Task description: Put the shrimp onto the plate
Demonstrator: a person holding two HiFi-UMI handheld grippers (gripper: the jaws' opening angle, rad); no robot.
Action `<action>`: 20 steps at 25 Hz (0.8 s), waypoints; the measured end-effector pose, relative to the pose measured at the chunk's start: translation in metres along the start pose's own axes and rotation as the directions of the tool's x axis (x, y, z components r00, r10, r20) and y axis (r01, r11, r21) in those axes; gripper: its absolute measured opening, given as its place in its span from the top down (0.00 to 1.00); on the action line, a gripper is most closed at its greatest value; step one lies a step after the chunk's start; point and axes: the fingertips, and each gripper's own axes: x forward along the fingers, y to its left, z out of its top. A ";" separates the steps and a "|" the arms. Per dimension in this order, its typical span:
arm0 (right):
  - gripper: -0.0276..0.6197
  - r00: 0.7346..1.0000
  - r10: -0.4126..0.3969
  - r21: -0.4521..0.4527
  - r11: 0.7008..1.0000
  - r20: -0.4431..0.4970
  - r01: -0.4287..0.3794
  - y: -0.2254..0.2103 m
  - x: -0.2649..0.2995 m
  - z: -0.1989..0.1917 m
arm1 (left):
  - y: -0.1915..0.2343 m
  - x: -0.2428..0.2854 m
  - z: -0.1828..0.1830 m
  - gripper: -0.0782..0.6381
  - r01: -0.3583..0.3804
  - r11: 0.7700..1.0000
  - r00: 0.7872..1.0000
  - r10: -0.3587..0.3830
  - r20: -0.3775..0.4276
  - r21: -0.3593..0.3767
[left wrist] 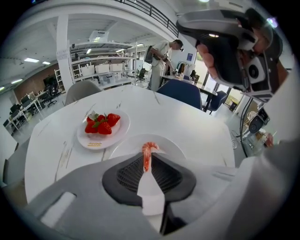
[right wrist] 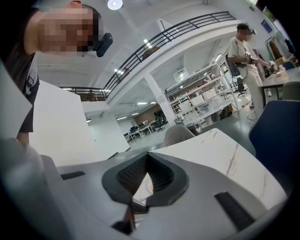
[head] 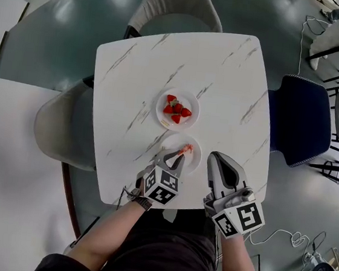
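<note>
Red strawberries (left wrist: 101, 123) sat on the far plate (left wrist: 121, 133). The left hand-held gripper (left wrist: 146, 161) pinched a pink, curled shrimp (left wrist: 148, 151) over the near plate (left wrist: 123, 144). The right hand-held gripper (right wrist: 146, 156) was closed, empty.

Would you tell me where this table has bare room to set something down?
Bare: the table beyond the strawberry plate, and the strips either side of both plates. Crowded: the near edge, with the second plate, the left gripper holding the shrimp, and the right gripper.
</note>
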 end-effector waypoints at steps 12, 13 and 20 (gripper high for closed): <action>0.95 1.000 0.014 -0.031 0.999 0.001 -0.014 0.042 -0.021 0.019 | 0.004 -0.095 0.064 0.83 -0.056 0.998 0.962 0.063 0.267 -0.033; 0.95 1.000 0.018 -0.042 0.999 0.001 -0.017 0.048 -0.022 0.022 | 0.003 -0.106 0.070 0.83 -0.057 0.998 0.953 0.065 0.295 -0.035; 0.95 0.999 0.022 -0.086 0.996 0.028 -0.019 0.080 -0.031 0.040 | -0.003 -0.184 0.110 0.88 -0.048 0.997 0.879 0.071 0.471 -0.060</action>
